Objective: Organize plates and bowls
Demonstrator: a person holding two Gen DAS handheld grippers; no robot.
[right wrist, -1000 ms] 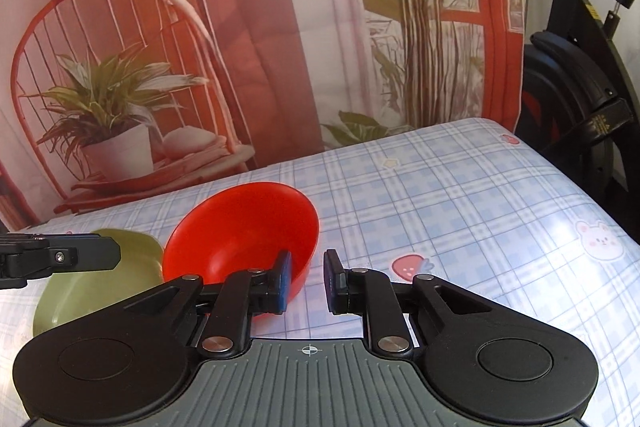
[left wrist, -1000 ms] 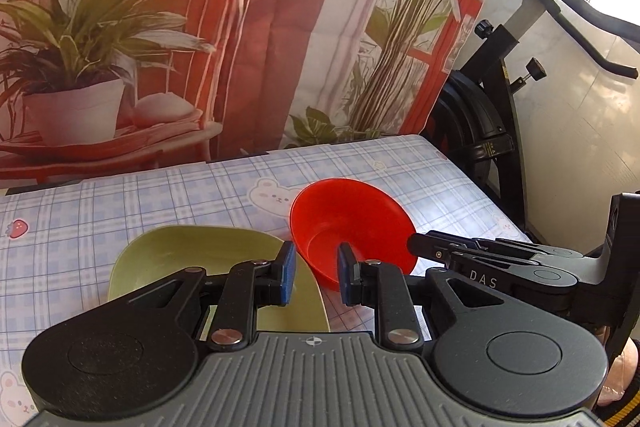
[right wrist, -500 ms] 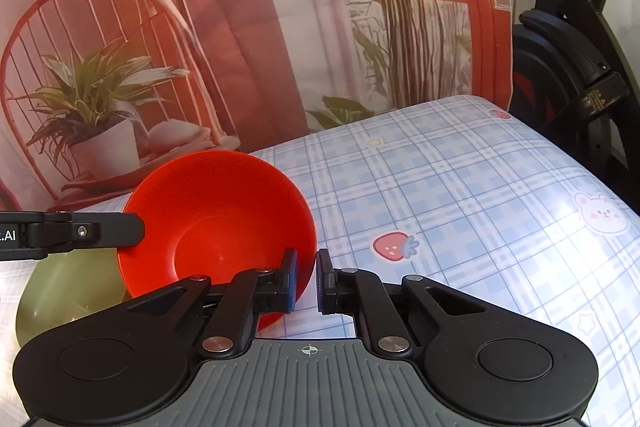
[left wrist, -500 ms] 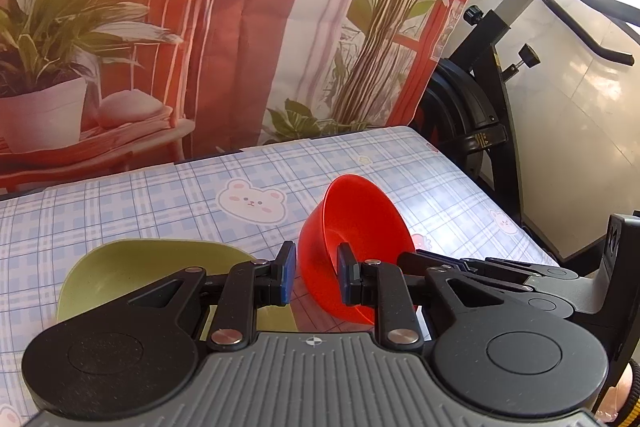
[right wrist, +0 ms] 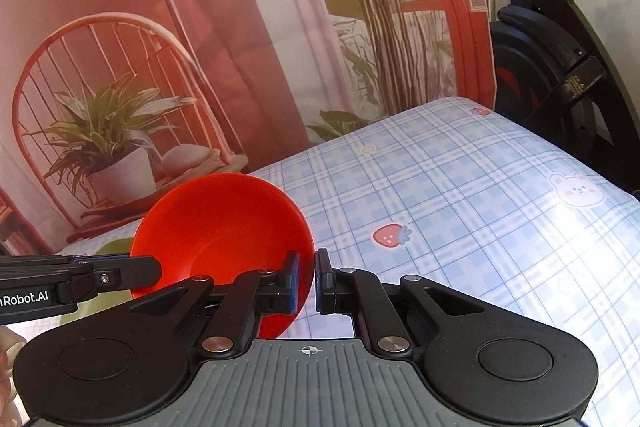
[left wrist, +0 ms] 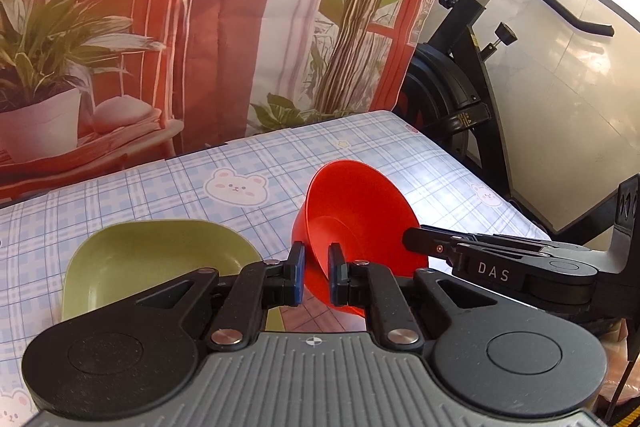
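Observation:
A red bowl [left wrist: 360, 219] is held tilted above the table, its opening facing left. My right gripper [right wrist: 306, 285] is shut on the bowl's [right wrist: 224, 223] rim. In the left wrist view the right gripper [left wrist: 432, 251] reaches in from the right onto the bowl. My left gripper [left wrist: 316, 277] stands just in front of the red bowl with a narrow gap between its jaws and nothing in it. A green plate [left wrist: 156, 259] lies on the table to the left, under the left gripper. In the right wrist view, the left gripper's fingers [right wrist: 116, 275] cross the bowl's left side.
The table has a blue checked cloth [right wrist: 460, 207] with bear and strawberry prints. A printed backdrop [left wrist: 200, 7] hangs behind the table. A black exercise bike [left wrist: 472, 95] stands at the table's right side.
The right gripper has lifted the red bowl off the table and tipped it steeply onto its side. The left gripper has drawn back slightly; the green plate has stayed put.

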